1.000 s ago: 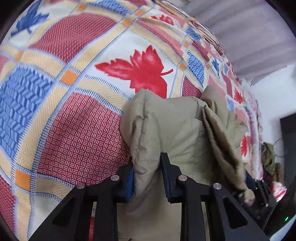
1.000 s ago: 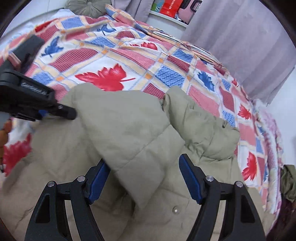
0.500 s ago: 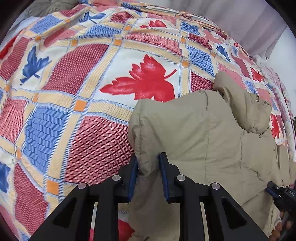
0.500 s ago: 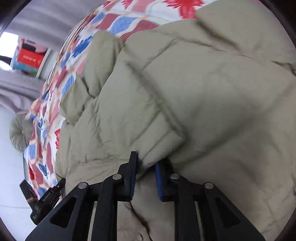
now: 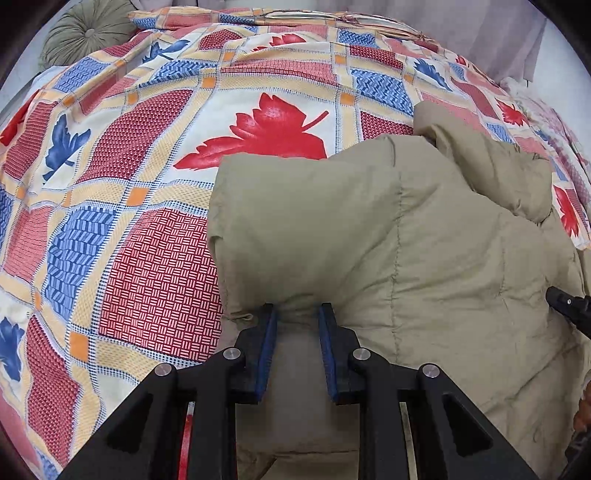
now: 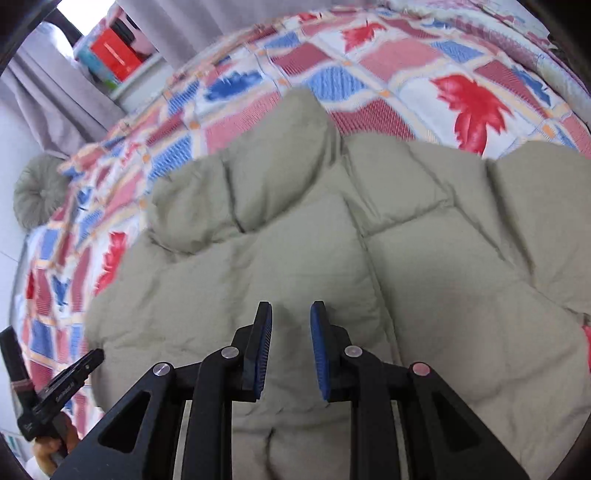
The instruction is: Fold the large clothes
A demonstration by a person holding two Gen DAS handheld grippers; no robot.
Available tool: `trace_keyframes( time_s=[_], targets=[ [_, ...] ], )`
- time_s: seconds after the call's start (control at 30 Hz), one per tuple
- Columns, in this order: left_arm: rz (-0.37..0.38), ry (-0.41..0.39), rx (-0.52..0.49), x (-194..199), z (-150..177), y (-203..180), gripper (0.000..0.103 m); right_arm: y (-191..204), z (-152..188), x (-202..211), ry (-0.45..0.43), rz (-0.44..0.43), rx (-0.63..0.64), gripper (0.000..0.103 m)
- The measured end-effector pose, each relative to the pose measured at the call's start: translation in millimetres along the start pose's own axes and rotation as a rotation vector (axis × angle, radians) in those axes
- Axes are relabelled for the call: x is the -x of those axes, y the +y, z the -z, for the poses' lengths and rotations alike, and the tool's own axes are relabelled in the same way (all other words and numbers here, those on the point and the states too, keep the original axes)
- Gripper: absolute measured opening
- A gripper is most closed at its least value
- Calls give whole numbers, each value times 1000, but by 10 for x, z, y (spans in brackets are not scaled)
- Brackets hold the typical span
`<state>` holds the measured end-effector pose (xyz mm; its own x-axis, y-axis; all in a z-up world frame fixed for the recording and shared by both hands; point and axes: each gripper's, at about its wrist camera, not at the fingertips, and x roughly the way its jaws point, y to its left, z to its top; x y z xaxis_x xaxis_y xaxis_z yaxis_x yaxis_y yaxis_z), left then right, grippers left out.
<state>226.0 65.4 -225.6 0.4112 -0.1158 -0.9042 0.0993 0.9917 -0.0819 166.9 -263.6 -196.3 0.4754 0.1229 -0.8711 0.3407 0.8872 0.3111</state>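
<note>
Your left gripper (image 5: 297,314) had its blue pads a small gap apart w/ a fold of the khaki quilted puffer jacket (image 5: 388,236) bunched between them, so it was gripping the jacket's near-left edge. Your right gripper (image 6: 291,314) sat part-open over the jacket (image 6: 332,258), nothing between the pads, jaws just above the fabric; contact couldn't be judged. The jacket lay spread on the patchwork bedspread w/ red and blue leaf prints (image 5: 147,184), its collar end bunched up toward the far side. A round olive tufted cushion (image 5: 86,31) sat at the far-left corner of the bed. Grey curtains (image 6: 55,92) hung behind, w/ a red box (image 6: 114,55) on a white ledge.
</note>
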Motion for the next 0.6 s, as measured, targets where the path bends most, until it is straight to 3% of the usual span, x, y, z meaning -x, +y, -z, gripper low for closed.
trace_keyframes(
  time_s=[0.1, 0.2, 0.27, 0.43, 0.5, 0.6],
  targets=[
    [-12, 1, -29, -6, -2, -36, 25, -195, 112, -158, 25, 9, -16, 5],
    [-22, 25, -34, 1, -59, -36, 25, -307, 229, -55, 26, -13, -16, 5],
    [-44, 31, -30, 75, -88, -50, 25, -370, 240, 37, 20, 17, -15, 5],
    [-36, 33, -76, 356, -43, -233, 25, -669, 199, 345, 19, 7, -101, 19],
    [-23, 37, -105, 485, 30, -371, 25, -788, 256, 470, 26, -19, -134, 35],
    [10, 46, -131, 657, 157, -617, 25, -938, 381, 628, 42, -43, -179, 44]
  ],
)
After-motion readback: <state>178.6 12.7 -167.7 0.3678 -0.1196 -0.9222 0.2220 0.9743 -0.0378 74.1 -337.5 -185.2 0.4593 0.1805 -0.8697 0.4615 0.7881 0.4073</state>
